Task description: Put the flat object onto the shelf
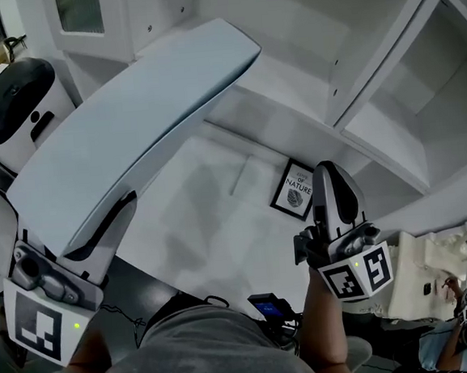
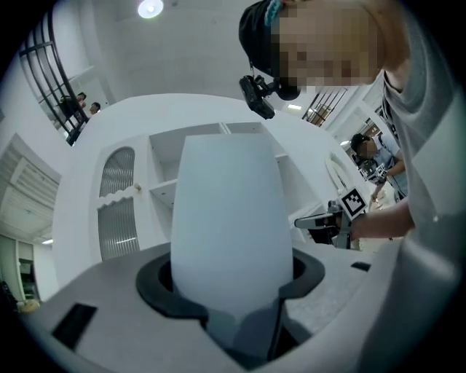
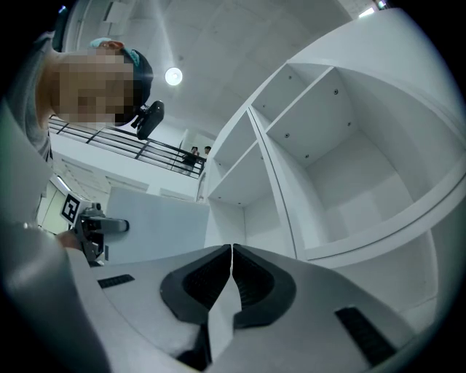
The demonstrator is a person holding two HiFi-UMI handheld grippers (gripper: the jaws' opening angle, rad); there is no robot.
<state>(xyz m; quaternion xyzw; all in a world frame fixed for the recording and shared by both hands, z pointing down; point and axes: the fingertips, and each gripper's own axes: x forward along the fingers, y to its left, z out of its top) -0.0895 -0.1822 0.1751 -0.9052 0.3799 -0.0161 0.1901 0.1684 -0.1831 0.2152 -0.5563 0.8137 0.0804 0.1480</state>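
- Pinching the near end of the flat board (image 1: 134,121), my left gripper (image 1: 99,227) has its jaws set wide, one black pad (image 2: 156,283) on each face of the board.
- Above that grip, the board is pale blue-grey with rounded corners. It hangs in the air at a slant and rests on nothing, above the left part of the white table (image 1: 198,241).
- Its far end reaches up toward the white shelf unit (image 1: 395,78) but lies on none of its shelves.
- In the left gripper view the board stands up the middle of the picture, with open compartments behind it and a ribbed-glass door (image 2: 116,197) to their left.
- My right gripper (image 1: 332,171) has its jaws pressed together with nothing between them; in its own view the two black pads meet in a thin line.
- It hovers over the right edge of the table, apart from the board, pointing toward the shelf unit's open compartments.
- Just beside its tip, a small framed print (image 1: 292,189) lies flat on the table.
- At the far left, behind the board, stands a white machine with a black top (image 1: 15,103); I cannot tell what it is.
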